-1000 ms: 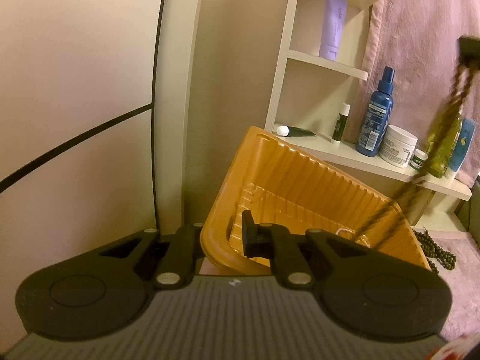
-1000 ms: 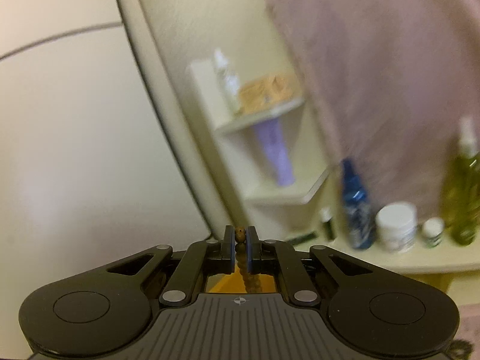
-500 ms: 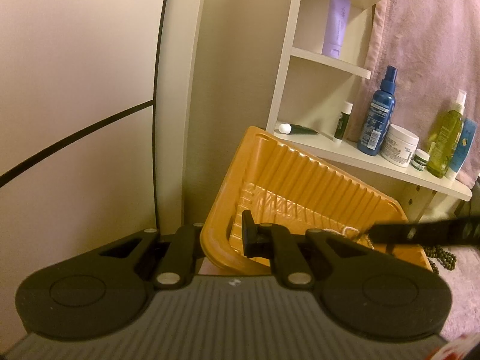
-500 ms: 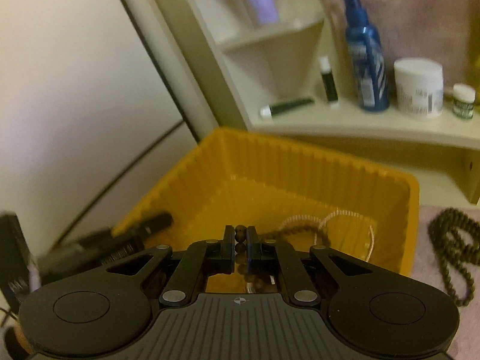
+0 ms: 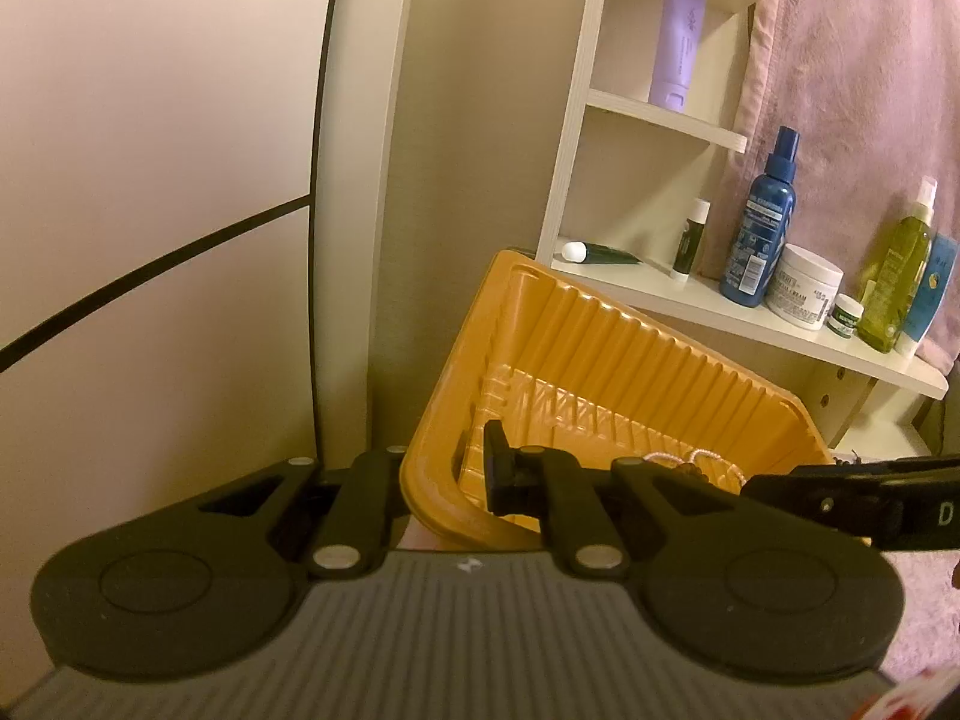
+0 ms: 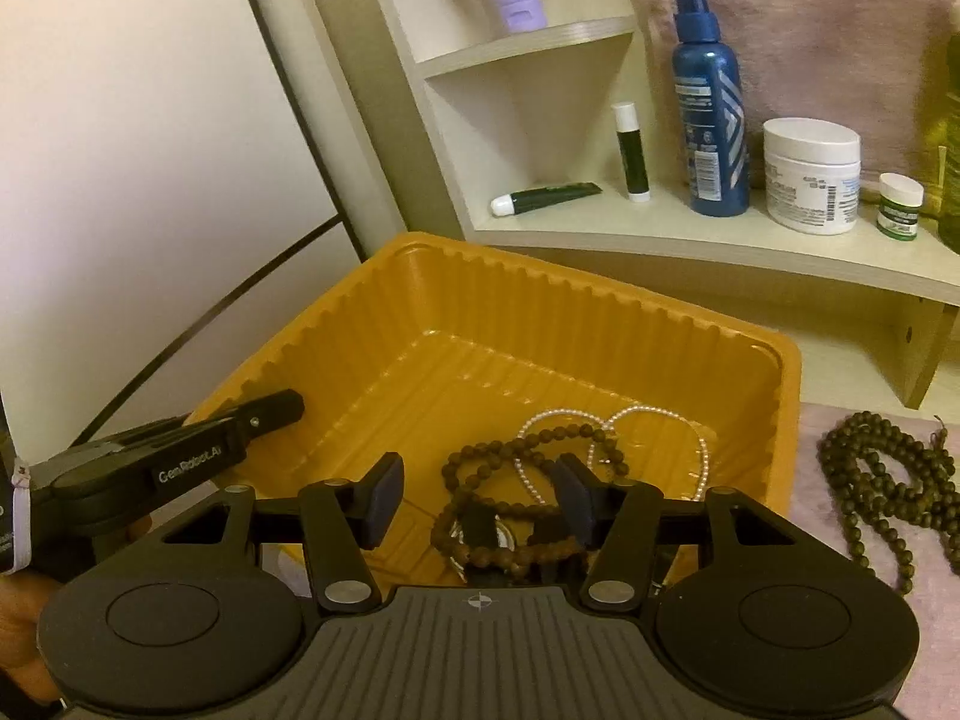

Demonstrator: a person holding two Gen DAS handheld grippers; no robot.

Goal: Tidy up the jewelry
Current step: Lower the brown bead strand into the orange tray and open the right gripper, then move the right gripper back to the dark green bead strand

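Note:
An orange ribbed tray (image 6: 774, 372) stands below a white shelf and holds a brown bead strand (image 6: 510, 462), a white pearl strand (image 6: 654, 414) and a small dark piece. My right gripper (image 6: 477, 495) is open just above the brown beads and holds nothing. My left gripper (image 5: 447, 474) is shut on the tray's near-left rim (image 5: 432, 426); it also shows in the right wrist view (image 6: 270, 411). A dark green bead strand (image 6: 876, 474) lies on the pink cloth right of the tray.
A white shelf unit (image 6: 690, 240) behind the tray carries a blue spray bottle (image 6: 711, 102), a white cream jar (image 6: 810, 174), a small green jar (image 6: 899, 204), a lip balm stick (image 6: 630, 150) and a dark tube (image 6: 546, 197). A pink towel (image 5: 852, 60) hangs behind.
My right gripper came down over the tray with the brown bead strand and opened. The strand now lies in the tray. My left gripper has kept its grip on the rim.

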